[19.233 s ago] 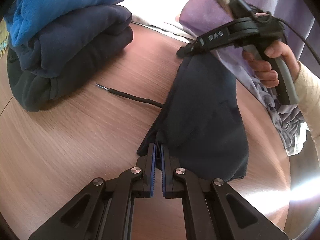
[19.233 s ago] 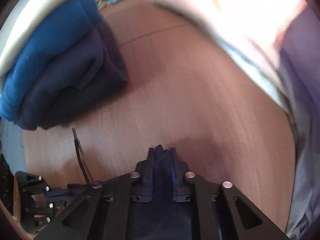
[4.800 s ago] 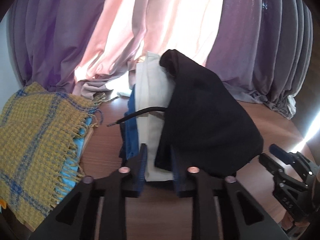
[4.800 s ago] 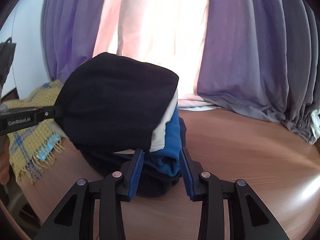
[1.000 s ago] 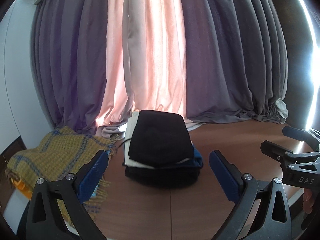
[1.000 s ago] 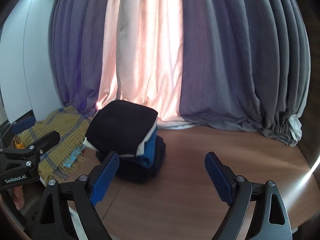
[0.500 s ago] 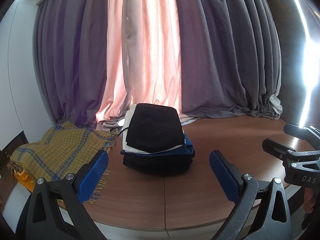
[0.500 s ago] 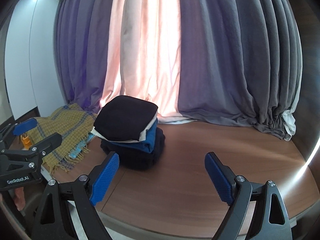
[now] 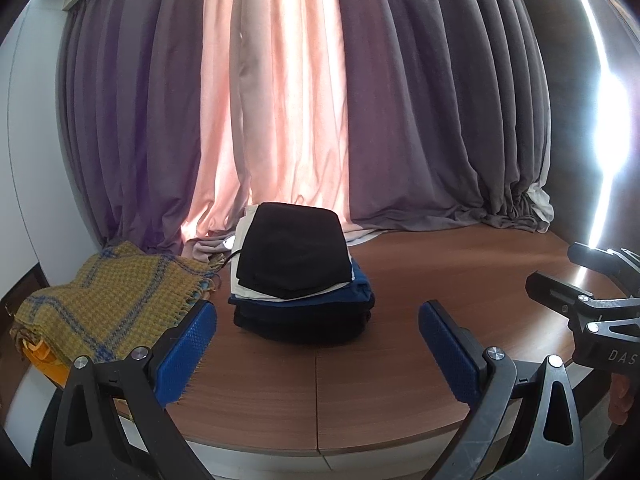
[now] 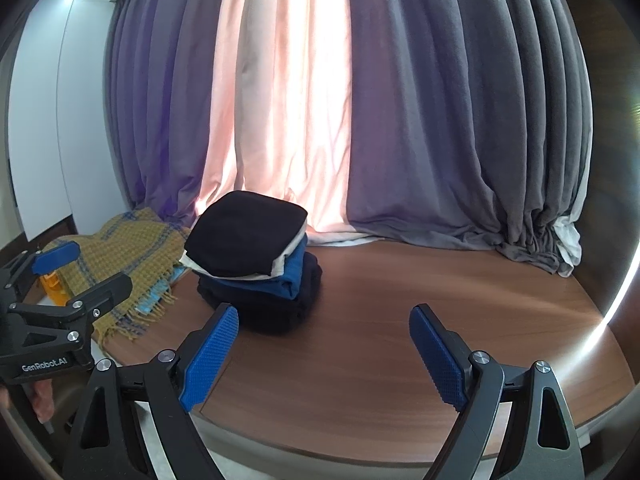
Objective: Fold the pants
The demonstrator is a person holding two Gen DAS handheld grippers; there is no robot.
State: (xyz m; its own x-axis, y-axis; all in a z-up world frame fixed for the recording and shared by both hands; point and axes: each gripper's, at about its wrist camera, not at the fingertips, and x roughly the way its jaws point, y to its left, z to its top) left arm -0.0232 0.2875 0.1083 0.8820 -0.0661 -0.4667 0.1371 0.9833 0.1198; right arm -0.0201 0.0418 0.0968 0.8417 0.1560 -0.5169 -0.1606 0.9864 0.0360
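Observation:
The folded black pants (image 9: pixel 290 252) (image 10: pixel 244 240) lie on top of a stack of folded clothes (image 9: pixel 304 308) (image 10: pixel 276 292): a cream piece, a blue one and dark ones beneath. The stack sits on the wooden table (image 9: pixel 400 380) (image 10: pixel 380 360) toward the curtain. My left gripper (image 9: pixel 318 354) is open and empty, held back near the table's front edge. My right gripper (image 10: pixel 324 354) is also open and empty, well short of the stack. Each gripper shows at the side of the other's view.
A yellow and blue woven blanket (image 9: pixel 104 304) (image 10: pixel 120 256) lies left of the stack, over something orange (image 9: pixel 40 360). Purple, pink and grey curtains (image 9: pixel 320 100) hang behind the table and pool on it at the back right (image 10: pixel 536 252).
Both grippers have drawn back from the stack, which now looks smaller and farther off; the table's front edge has come into view. Both stay open and the stack has not moved.

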